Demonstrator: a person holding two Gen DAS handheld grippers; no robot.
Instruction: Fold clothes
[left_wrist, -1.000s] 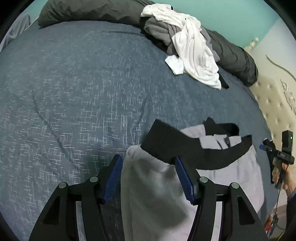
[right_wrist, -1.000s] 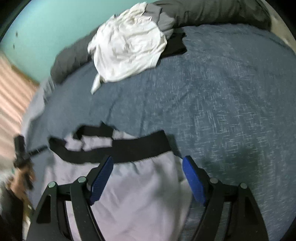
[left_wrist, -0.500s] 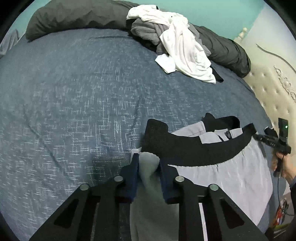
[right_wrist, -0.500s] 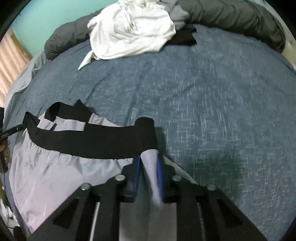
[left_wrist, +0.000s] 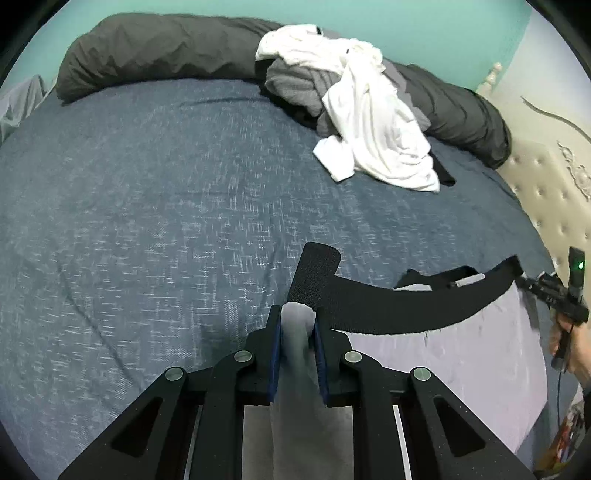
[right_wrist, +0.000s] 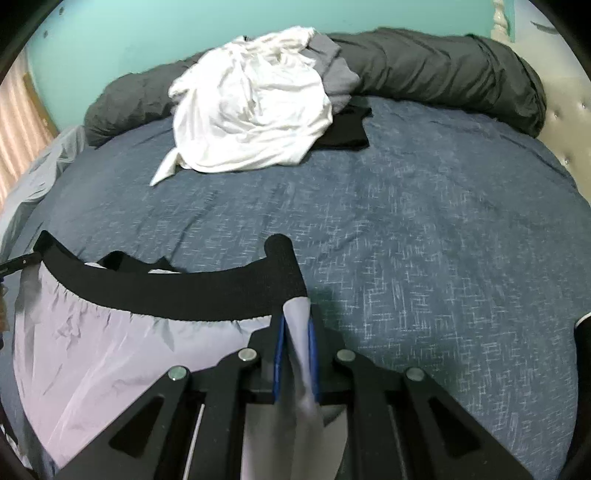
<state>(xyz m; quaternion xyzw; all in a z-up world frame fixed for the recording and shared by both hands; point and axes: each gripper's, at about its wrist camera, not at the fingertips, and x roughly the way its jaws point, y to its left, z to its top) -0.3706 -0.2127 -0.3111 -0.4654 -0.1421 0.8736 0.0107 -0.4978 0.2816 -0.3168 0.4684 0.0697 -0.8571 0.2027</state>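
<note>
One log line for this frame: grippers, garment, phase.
left gripper: shut on shorts | right gripper: shut on shorts | phase: both waistband ends pinched

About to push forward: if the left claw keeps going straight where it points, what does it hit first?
Likely the shorts' black waistband just past the left claw, then the blue bedspread; depth is unclear.

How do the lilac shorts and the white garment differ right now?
The lilac shorts are stretched between both tools at the near edge; the white garment lies crumpled and untouched at the far side. The shorts carry a black waistband; the white garment is plain. Both are on the blue bedspread.
</note>
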